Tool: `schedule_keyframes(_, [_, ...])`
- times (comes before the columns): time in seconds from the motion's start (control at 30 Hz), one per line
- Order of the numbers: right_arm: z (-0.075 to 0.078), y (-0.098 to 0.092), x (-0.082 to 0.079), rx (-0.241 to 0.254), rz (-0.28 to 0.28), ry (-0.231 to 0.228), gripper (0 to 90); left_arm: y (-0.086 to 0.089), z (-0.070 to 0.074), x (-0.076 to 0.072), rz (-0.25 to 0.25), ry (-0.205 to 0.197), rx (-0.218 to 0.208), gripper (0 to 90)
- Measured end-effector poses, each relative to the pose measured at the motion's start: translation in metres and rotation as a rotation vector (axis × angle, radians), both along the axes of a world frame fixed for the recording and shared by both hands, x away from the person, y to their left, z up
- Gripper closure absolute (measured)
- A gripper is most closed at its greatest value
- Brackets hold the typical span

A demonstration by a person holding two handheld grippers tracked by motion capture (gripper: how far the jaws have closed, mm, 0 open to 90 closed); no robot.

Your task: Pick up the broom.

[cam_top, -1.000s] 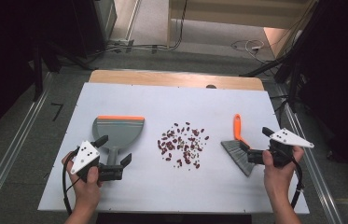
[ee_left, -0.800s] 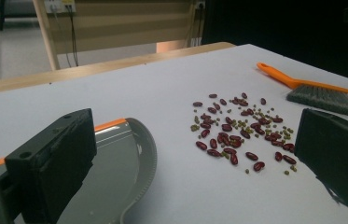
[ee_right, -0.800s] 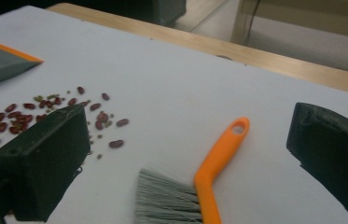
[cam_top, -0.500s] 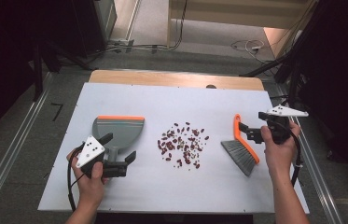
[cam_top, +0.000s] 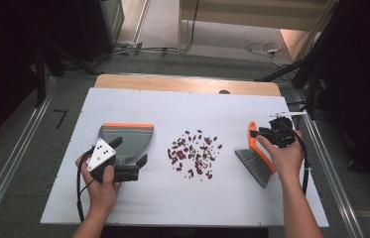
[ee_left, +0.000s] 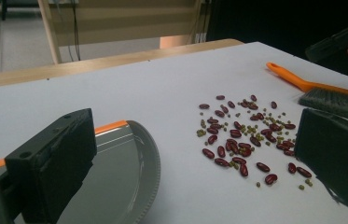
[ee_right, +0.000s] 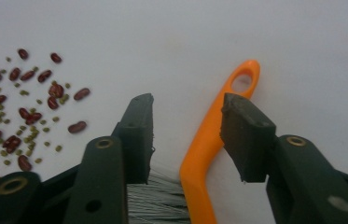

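Right gripper [ee_right: 188, 123] jaws just narrowed, orange brush handle [ee_right: 209, 144] straddled, pads not yet touching. Bare white table [cam_top: 212, 106] beyond the tips. Beans [ee_right: 20, 112] scattered off the left jaw. Left gripper [cam_top: 133, 151] held wide open over dustpan [cam_top: 128, 136]; pan rim seen close in left gripper view.

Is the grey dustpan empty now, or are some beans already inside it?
Empty. The dustpan shows a bare grey inside in the left gripper view, and the beans all lie on the table beside it.

dustpan [ee_left: 115, 172] cut off at the bottom edge, brush [ee_right: 199, 154] bristles behind the tongs
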State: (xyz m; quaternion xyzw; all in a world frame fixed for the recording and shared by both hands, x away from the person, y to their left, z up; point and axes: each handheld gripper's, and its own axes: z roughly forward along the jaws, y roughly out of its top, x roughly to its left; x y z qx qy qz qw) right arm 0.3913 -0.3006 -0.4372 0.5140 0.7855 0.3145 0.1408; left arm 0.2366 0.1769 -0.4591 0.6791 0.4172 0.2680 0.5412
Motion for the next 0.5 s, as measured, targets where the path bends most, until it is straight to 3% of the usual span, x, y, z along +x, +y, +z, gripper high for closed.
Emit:
schedule_keyframes(0.03, [0.000,0.000,0.000,0.000,0.000,0.000,53.6,0.000,0.000,0.000,0.000,0.000,0.000,0.0])
schedule_keyframes(0.07, [-0.004,0.003,0.000,-0.052,0.002,0.020,53.5,-0.002,-0.001,-0.001,-0.007,-0.005,0.002,0.0])
schedule_keyframes(0.17, [-0.010,0.000,0.001,-0.023,-0.028,0.050,53.0,-0.005,-0.004,-0.002,-0.029,-0.009,-0.001,0.0])
schedule_keyframes(0.33, [-0.021,0.003,0.001,-0.119,-0.051,0.052,55.3,-0.013,-0.005,-0.005,-0.065,-0.016,0.017,0.0])
schedule_keyframes(0.47, [-0.028,0.007,0.002,-0.143,-0.066,0.079,58.1,-0.014,-0.006,-0.006,-0.074,-0.018,0.029,0.0])
schedule_keyframes(0.5, [-0.030,0.007,0.002,-0.118,-0.069,0.093,59.6,-0.014,-0.006,-0.007,-0.074,-0.018,0.029,0.0])
